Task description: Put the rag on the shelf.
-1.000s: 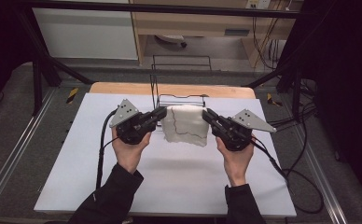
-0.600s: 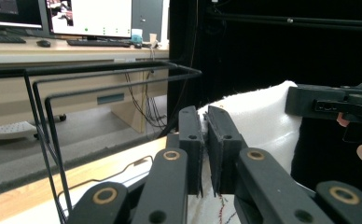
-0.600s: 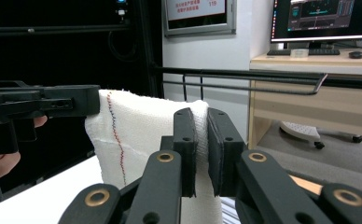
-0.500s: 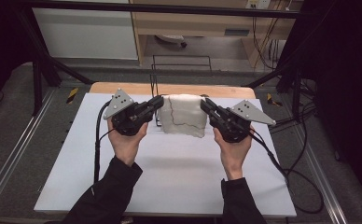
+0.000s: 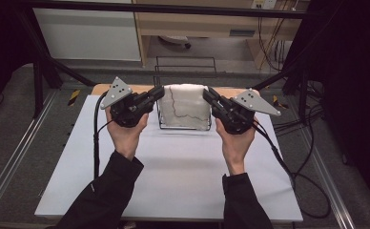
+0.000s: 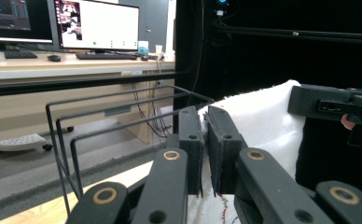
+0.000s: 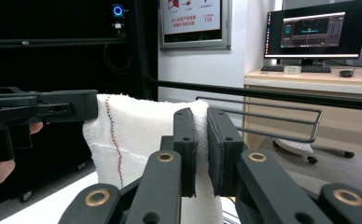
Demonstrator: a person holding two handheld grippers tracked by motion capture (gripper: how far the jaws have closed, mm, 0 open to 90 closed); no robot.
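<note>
A white towel (image 5: pixel 185 107) with a thin dark stitched line hangs spread flat between my two grippers, at a black wire rack (image 5: pixel 185 59) near the table's far edge. My left gripper (image 5: pixel 159 93) is shut on the towel's upper left corner, my right gripper (image 5: pixel 207 94) on its upper right corner. In the left gripper view my jaws (image 6: pixel 205 135) pinch the towel (image 6: pixel 263 116) beside the rack's wire loops (image 6: pixel 100 112). In the right gripper view my jaws (image 7: pixel 201 144) clamp the towel's (image 7: pixel 137 135) top edge, with the left gripper (image 7: pixel 44 109) across from them.
A white mat (image 5: pixel 173 167) covers the wooden table. Cables (image 5: pixel 288 167) trail off the right side. Black frame bars (image 5: pixel 49 67) stand behind. Desks with monitors (image 7: pixel 319 32) lie beyond the table.
Both grippers have moved up and away from the person, carrying the towel from the mat to the wire rack. The towel now hangs stretched flat instead of bunched.
</note>
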